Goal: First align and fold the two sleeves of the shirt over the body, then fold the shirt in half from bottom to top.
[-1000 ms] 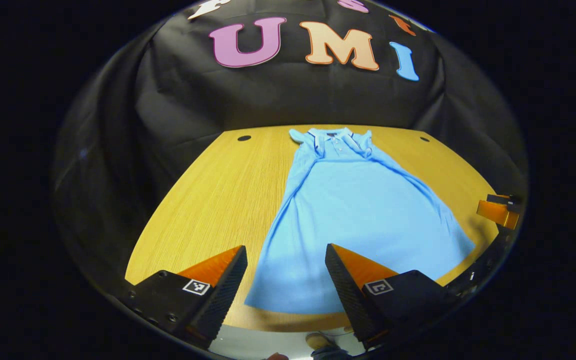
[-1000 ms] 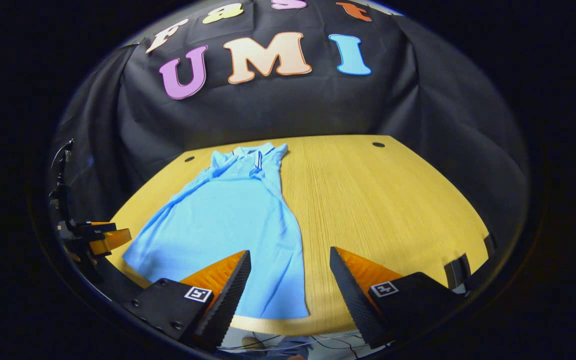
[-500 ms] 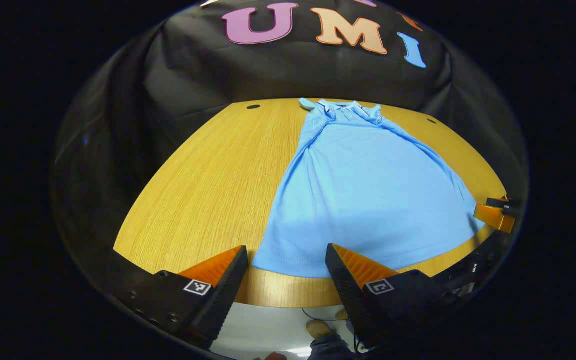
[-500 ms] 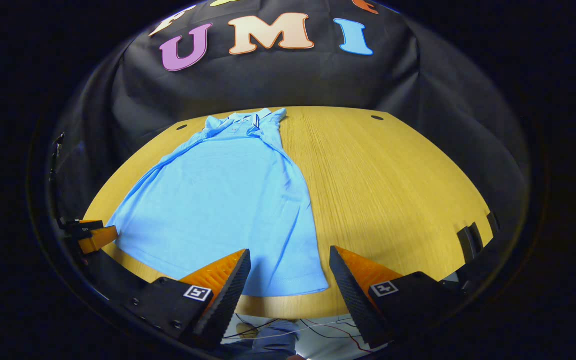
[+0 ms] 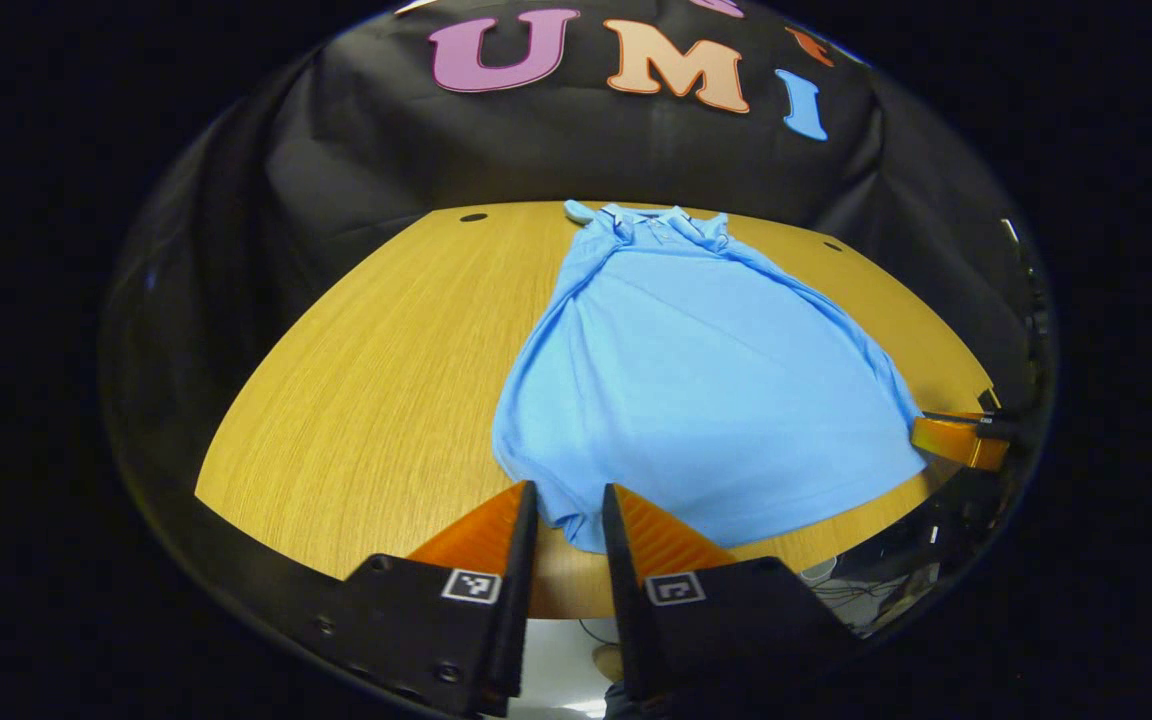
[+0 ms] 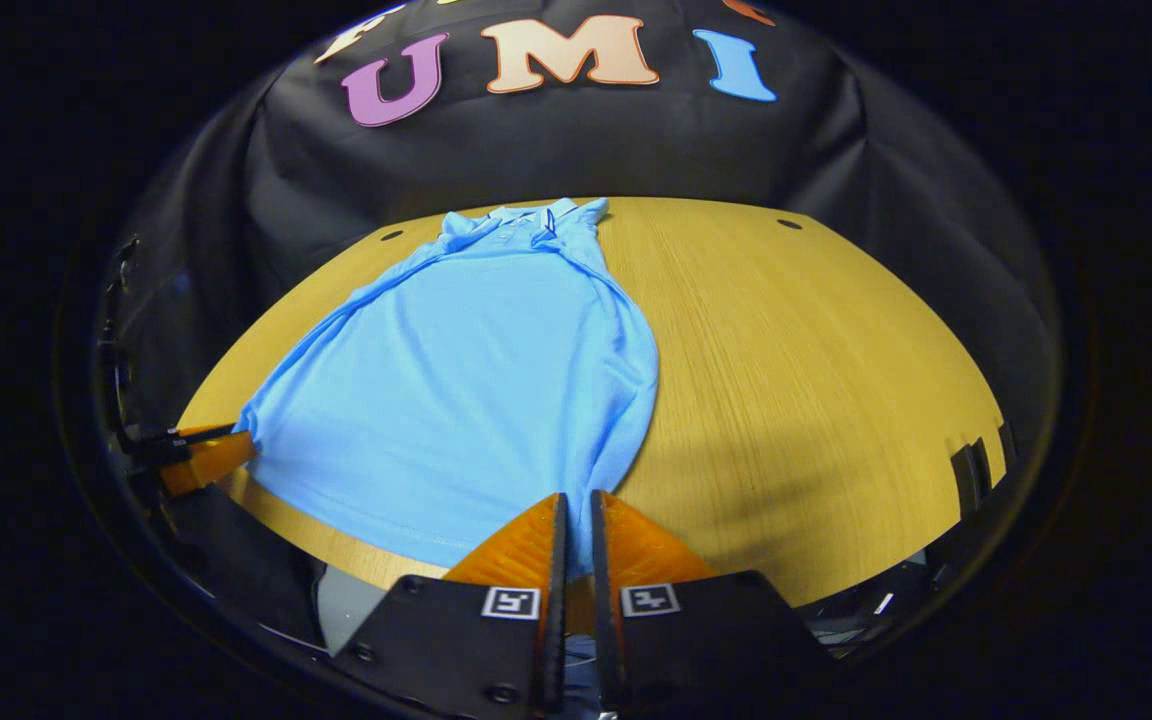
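A light blue polo shirt point(image 5: 696, 380) lies flat on the wooden table point(image 5: 376, 380), collar at the far end, sleeves tucked in along the body. In the left gripper view, my left gripper point(image 5: 568, 500) is shut on the hem's near left corner, which bunches between the fingers. My right gripper point(image 5: 956, 438) shows at the far right by the other hem corner. In the right gripper view, the shirt point(image 6: 476, 370) runs away to the left and my right gripper point(image 6: 573, 510) is shut on the hem's right corner. The left gripper point(image 6: 201, 458) sits at the hem's far left corner.
The table point(image 6: 796, 340) has small dark holes near its far corners point(image 5: 473, 217) point(image 6: 789, 224). Black cloth walls close in the back and sides. The front table edge lies just under both grippers, with floor and cables below. Bare wood stretches beside the shirt.
Both grippers went from wide open to shut, each on a hem corner. The hem corners are now gathered and drawn slightly inward.
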{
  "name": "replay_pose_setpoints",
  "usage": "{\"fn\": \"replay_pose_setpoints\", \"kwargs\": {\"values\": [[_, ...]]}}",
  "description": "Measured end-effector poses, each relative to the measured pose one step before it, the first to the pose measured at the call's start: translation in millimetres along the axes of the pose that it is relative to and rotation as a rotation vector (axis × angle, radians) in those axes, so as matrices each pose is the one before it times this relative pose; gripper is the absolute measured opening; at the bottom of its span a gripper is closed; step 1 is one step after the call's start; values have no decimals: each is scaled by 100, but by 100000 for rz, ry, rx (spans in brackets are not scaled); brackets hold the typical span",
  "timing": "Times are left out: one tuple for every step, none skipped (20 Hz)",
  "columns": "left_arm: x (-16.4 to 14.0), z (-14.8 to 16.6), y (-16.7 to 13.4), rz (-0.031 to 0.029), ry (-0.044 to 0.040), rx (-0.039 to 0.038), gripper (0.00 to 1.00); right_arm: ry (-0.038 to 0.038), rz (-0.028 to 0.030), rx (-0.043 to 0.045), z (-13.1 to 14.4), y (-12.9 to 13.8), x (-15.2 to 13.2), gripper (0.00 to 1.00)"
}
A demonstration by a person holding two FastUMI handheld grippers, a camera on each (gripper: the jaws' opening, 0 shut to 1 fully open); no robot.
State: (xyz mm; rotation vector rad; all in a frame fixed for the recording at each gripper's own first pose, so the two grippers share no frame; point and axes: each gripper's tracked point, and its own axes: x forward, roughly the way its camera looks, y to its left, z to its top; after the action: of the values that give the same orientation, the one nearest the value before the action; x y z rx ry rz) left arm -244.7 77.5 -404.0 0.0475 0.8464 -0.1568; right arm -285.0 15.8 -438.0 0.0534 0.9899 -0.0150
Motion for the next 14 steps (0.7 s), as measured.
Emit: {"fn": "replay_pose_setpoints", "kwargs": {"values": [[68, 55, -80, 409, -353, -585, 19, 1078, 364, 1591, -111, 6, -104, 13], [115, 65, -56, 209, -65, -850, 8, 143, -199, 1353, 9, -8, 40, 13], [64, -24, 68, 248, 1195, -1253, 2, 973, 350, 1037, 130, 65, -276, 4], [-14, -41, -39, 108, 1534, -1338, 1, 370, -172, 261, 29, -44, 46, 4], [70, 145, 3, -104, 1338, -1834, 0, 360, 36, -475, -46, 87, -35, 4], [-110, 146, -72, -759, 604, -1648, 0, 167, 275, -589, 28, 118, -157, 4], [-201, 198, -33, -774, 158, -1984, 0, -1503, 691, -85, 535, 209, -375, 4], [-291, 423, -113, -1548, -1008, -2312, 0, -1683, 1177, 244, 655, 247, -341, 4], [-372, 912, -202, -1752, -2267, -1790, 0, -2012, 1337, 434, 977, 281, -465, 4], [-300, 695, -383, -1978, -1430, -824, 0, -1798, 1541, 0, 1035, 355, -521, 4], [-237, 941, -526, -2306, -1771, 552, 0, -2274, 1092, -463, 1153, 347, -228, 4], [-332, 850, 75, 273, -1201, 1440, 0, -1444, 1082, -171, 987, 192, -249, 4], [-307, 991, -105, -183, -878, 1150, 0, -1251, 970, 459, 1129, 115, -165, 4], [-177, 1213, -261, -385, -1719, 162, 0, -896, 515, 587, 1013, 55, -49, 4]]}}
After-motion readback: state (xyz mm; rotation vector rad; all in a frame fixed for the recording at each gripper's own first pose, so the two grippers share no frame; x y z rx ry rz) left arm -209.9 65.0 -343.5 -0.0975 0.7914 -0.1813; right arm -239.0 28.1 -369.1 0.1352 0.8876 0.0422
